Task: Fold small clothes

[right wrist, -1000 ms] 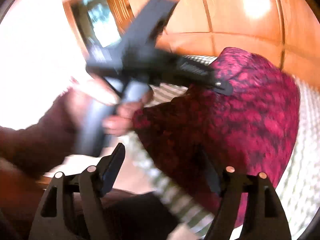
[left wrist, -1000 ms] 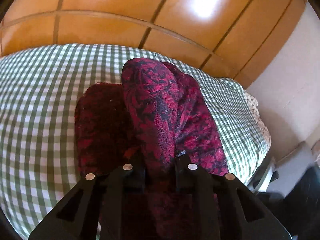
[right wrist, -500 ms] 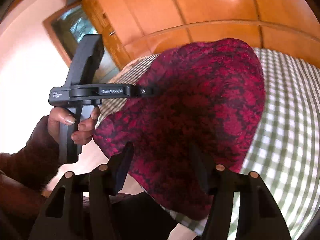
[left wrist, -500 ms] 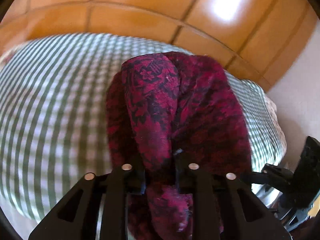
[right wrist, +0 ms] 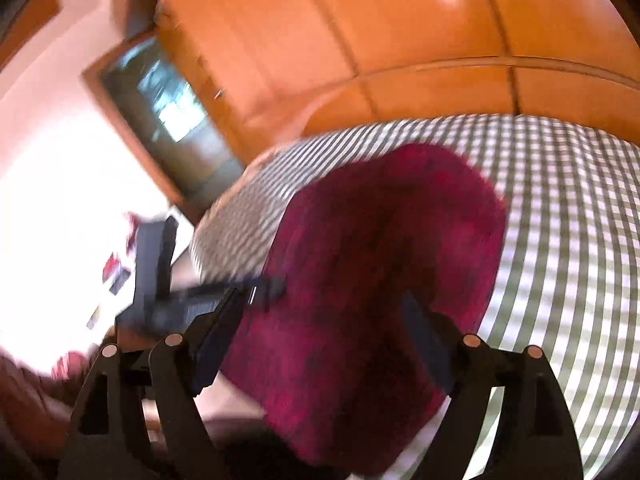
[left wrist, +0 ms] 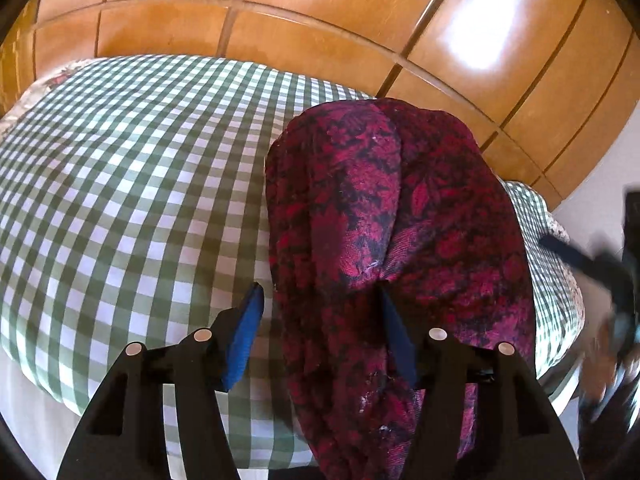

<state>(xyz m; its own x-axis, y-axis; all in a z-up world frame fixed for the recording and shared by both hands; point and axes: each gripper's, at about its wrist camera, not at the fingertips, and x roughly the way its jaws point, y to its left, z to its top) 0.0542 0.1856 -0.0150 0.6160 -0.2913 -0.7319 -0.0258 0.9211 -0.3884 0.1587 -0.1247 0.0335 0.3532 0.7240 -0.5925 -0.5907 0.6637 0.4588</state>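
Note:
A red and black patterned garment lies bunched on the green checked bedspread, its near end hanging past the bed's front edge. My left gripper is open, its blue-padded fingers apart on either side of the cloth. In the blurred right wrist view the same garment fills the middle. My right gripper is open with the cloth between its spread fingers. The left gripper shows there at the garment's left edge.
A glossy wooden wardrobe stands behind the bed. The right gripper and hand blur at the right edge of the left wrist view. A dark framed mirror or door and a bright pale wall are at the left of the right wrist view.
My left gripper has opened and let go of the garment it was pinching. The garment has dropped onto the bed. My right gripper has widened and swung, blurring its view.

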